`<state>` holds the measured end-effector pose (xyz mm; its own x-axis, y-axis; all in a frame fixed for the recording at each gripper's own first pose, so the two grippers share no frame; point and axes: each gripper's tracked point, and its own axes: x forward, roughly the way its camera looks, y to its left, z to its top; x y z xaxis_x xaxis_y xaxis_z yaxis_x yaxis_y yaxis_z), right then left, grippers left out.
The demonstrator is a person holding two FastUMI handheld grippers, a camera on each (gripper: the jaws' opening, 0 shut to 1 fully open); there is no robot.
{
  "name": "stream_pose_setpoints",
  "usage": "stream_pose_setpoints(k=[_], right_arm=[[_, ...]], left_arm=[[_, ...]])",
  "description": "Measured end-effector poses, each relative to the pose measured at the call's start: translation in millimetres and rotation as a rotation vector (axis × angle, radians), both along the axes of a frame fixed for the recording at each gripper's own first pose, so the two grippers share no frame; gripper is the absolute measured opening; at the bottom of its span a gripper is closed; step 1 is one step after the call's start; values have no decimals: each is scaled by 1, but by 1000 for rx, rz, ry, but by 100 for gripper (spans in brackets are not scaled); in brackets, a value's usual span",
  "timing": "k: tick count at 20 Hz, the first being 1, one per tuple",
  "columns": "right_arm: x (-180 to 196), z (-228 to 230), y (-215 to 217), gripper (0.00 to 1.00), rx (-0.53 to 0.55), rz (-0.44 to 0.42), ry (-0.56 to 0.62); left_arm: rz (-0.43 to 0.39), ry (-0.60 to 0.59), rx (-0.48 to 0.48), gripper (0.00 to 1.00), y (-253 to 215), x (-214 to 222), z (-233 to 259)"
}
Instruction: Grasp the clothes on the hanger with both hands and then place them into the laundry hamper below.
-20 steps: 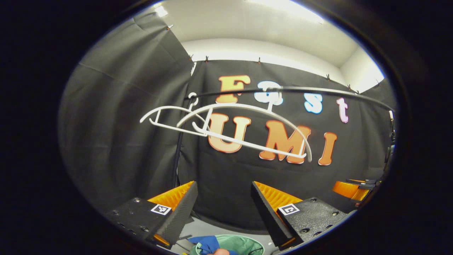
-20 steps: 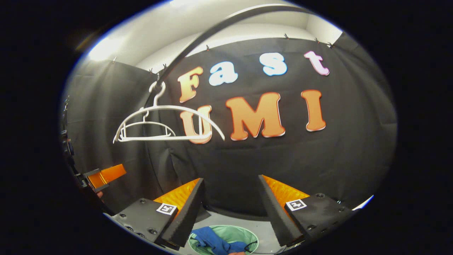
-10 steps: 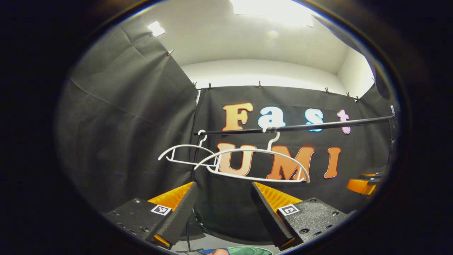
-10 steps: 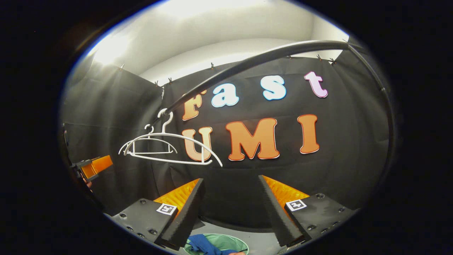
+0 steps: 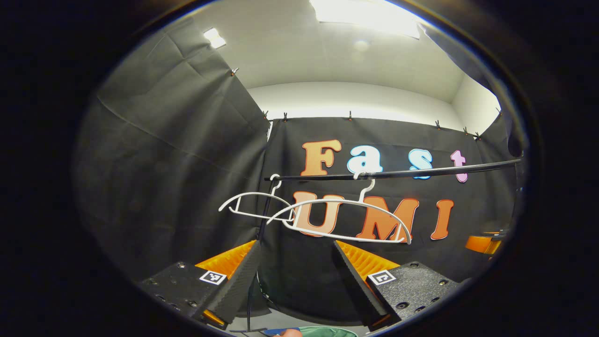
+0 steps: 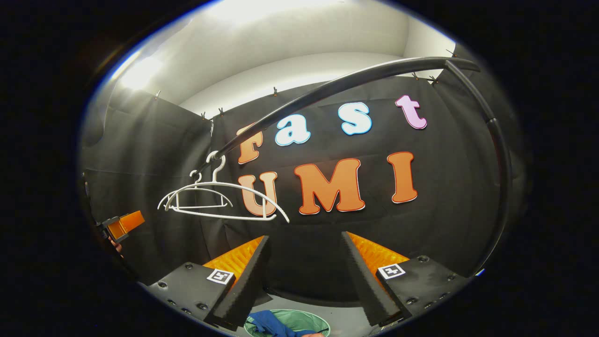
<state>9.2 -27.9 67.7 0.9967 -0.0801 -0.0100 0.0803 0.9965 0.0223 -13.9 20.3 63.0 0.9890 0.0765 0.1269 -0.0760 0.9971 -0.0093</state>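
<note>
In the left gripper view, the left tool has its fingers wide apart with nothing between them. In the right gripper view, the right tool is likewise spread apart and holds nothing. Just below and beyond the right tool's fingers, the blue clothes lie inside the green laundry hamper on the floor. Farther off, two bare white hangers hang side by side from a black rail, in front of the booth's black cloth wall.
</note>
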Motion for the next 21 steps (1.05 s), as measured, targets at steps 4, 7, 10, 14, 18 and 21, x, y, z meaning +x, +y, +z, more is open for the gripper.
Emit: stream_pose_setpoints(k=[4,7,10,14,18,21], right_arm=[[0,-2,-2,97,1,-4,4],[-2,-3,-3,87,2,-2,4],[-1,-5,-6,87,-5,-1,1],[-2,-6,-9,87,-2,1,0],[-4,-8,-8,97,-1,6,3],[-3,-10,-8,97,-3,6,6]], left_arm=[[8,-1,25,95,1,-1,2],[-4,-3,29,95,-3,1,2],[-15,-8,39,95,-7,2,4],[-23,-15,48,92,-9,2,6],[-35,-12,45,92,-11,3,5],[-39,-3,44,95,-12,4,3]])
